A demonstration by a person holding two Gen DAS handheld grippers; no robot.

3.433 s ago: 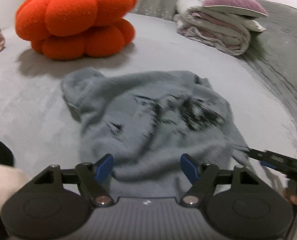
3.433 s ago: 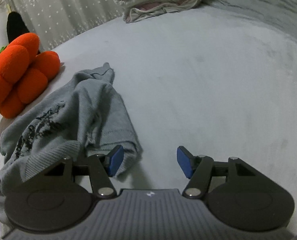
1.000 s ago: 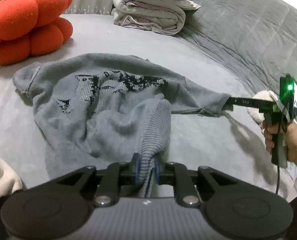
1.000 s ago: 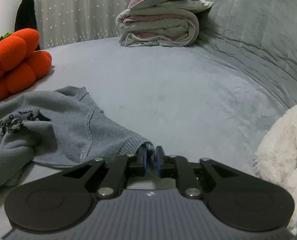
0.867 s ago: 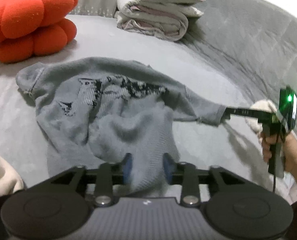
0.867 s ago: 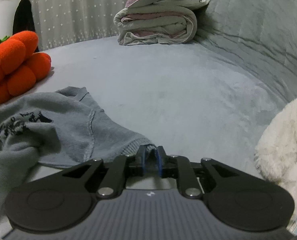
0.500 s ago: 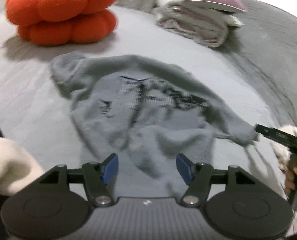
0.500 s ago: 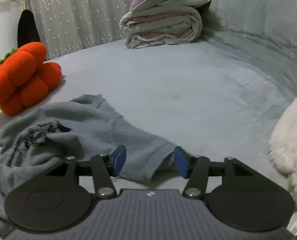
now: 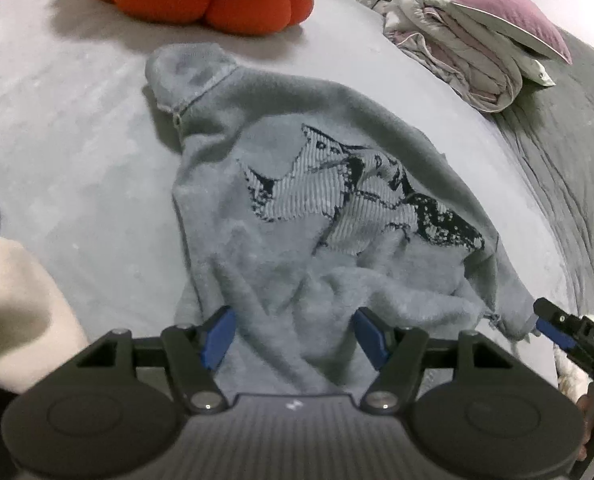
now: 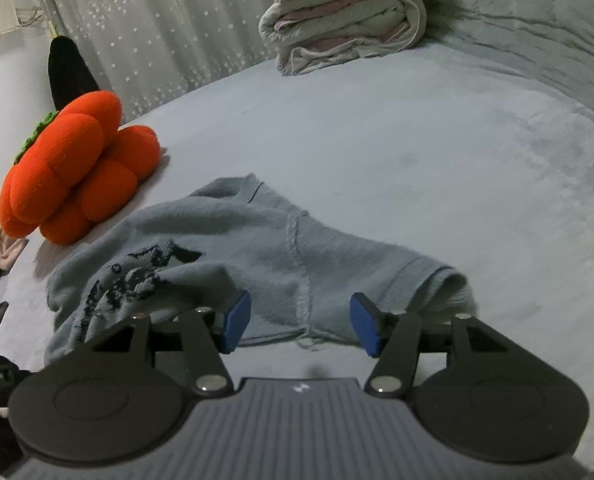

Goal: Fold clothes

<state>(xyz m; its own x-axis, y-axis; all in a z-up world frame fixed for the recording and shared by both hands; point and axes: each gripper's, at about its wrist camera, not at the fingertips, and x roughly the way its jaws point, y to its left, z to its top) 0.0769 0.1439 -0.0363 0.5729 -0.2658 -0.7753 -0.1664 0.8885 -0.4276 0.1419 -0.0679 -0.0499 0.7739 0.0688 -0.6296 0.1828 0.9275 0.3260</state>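
Grey sweater (image 9: pixel 297 208) spread rumpled on the bed (image 10: pixel 417 152), hem bunched, one sleeve out sideways. Left tool (image 9: pixel 295 336) and right tool (image 10: pixel 300 322) both gaping, gripping nothing. Advisable: flatten bunched hem before any fold.

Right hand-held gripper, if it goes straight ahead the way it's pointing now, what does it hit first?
Probably the grey sweater: its sleeve lies right ahead of the open right hand-held gripper, between the blue pads. Beyond it is bare bed, though depth is hard to judge.
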